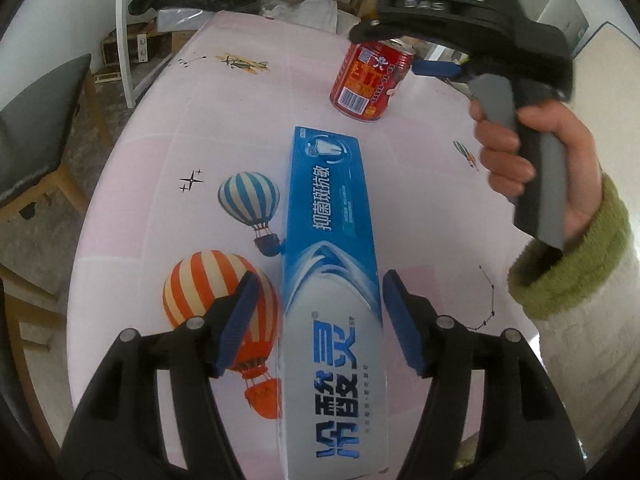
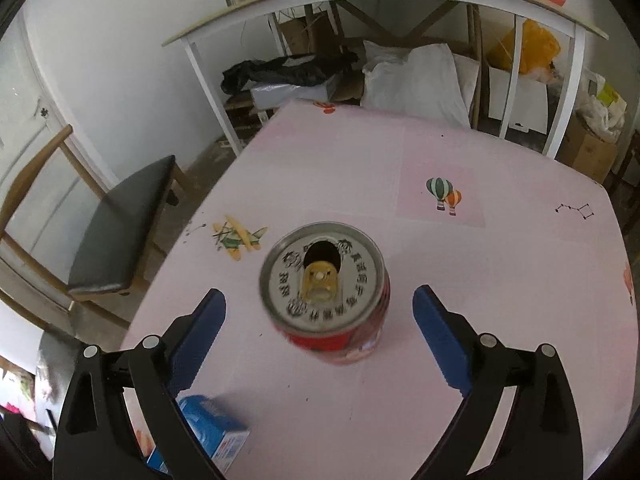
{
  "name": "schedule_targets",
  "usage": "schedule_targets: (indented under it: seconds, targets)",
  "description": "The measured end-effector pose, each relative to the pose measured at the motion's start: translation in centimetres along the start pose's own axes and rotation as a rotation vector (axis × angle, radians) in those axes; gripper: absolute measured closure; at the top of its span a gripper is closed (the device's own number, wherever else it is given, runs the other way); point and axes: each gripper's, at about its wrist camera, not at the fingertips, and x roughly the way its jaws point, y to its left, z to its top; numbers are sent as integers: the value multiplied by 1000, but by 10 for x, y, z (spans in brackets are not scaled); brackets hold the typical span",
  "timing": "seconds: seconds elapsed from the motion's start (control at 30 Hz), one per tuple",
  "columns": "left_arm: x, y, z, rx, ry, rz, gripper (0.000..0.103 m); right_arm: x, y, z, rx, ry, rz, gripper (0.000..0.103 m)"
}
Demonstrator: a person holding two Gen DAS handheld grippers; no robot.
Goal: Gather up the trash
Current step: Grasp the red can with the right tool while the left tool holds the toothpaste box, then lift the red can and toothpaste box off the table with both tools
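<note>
The table (image 1: pixel 168 128) carries a pink cloth printed with balloons, a plane and stars. Two items rest directly on it: a red can (image 2: pixel 334 300), upright with its tab opened, and a blue toothpaste box (image 1: pixel 332 280), lying flat near the can, not touching.

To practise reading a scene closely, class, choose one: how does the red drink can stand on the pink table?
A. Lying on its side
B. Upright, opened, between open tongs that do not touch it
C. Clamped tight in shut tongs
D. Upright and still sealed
B: the red metal drink can stands upright with its top hole open, and the right tongs straddle it with gaps on both sides.
</note>
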Motion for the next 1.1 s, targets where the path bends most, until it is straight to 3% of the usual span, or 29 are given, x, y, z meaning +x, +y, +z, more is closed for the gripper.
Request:
schedule_targets:
  seconds: [0.03, 0.1, 0.43, 0.57, 0.63, 0.8, 1.1]
  targets:
    - [0, -1, -1, 5, 1, -1, 42, 2, 0, 0, -5, 2, -8, 20]
    - [1, -1, -2, 12, 3, -1, 42, 4, 1, 0, -10, 6, -29, 37]
    - [1, -2, -5, 10, -5, 7, 42, -28, -18, -27, 21, 15, -59, 38]
    - [0, -7, -6, 17, -19, 25, 45, -64, -27, -58, 15, 3, -87, 38]
    - [0, -6, -6, 15, -24, 21, 56, -86, -32, -79, 16, -1, -102, 38]
    - [-1, -15, -11, 7, -11, -2, 56, -133, -43, -129, 21, -6, -150, 38]
    - [1, -56, -30, 58, 18, -73, 56, -172, -56, -189, 78, -8, -215, 38]
